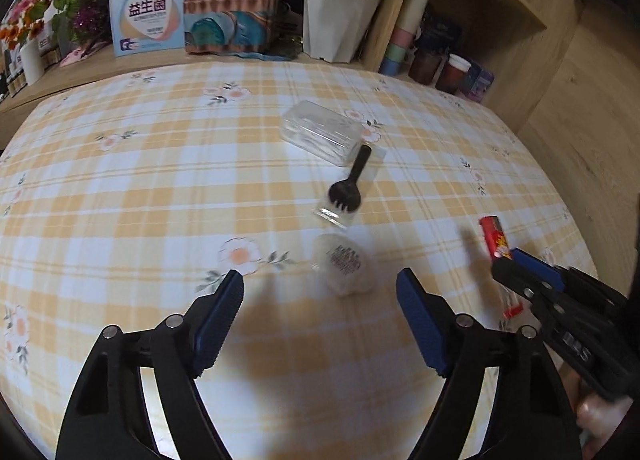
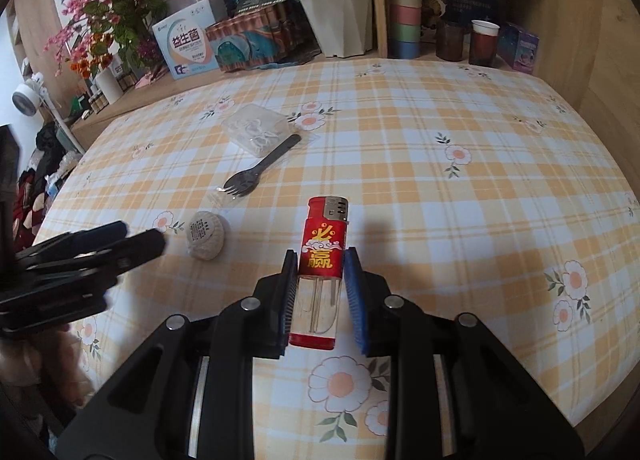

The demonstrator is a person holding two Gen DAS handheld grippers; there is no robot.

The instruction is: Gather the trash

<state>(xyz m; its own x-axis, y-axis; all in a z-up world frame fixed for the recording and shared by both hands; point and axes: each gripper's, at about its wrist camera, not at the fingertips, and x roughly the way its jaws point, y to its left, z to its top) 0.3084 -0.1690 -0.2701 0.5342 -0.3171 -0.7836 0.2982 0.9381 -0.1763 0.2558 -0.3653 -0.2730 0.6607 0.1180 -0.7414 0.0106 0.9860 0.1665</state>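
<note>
My right gripper [image 2: 320, 256] is shut on a red lighter [image 2: 323, 248] and holds it just above the checked tablecloth; both also show in the left wrist view, gripper [image 1: 508, 260] and lighter [image 1: 494, 238]. My left gripper [image 1: 320, 280] is open and empty, hovering just before a small round white wrapped puck [image 1: 345, 265], which also shows in the right wrist view [image 2: 206, 234]. A black plastic fork in a clear wrapper [image 1: 347, 184] lies beyond it, and a clear plastic box [image 1: 320, 132] lies behind the fork.
The tablecloth [image 1: 140, 188] covers the table. Behind it stand a white flower pot [image 1: 336, 24], a blue-white box [image 1: 150, 20], a can pack [image 1: 230, 24], and a wooden shelf [image 1: 472, 12] with stacked cups and jars. Floor clutter lies off the table's left edge [image 2: 36, 180].
</note>
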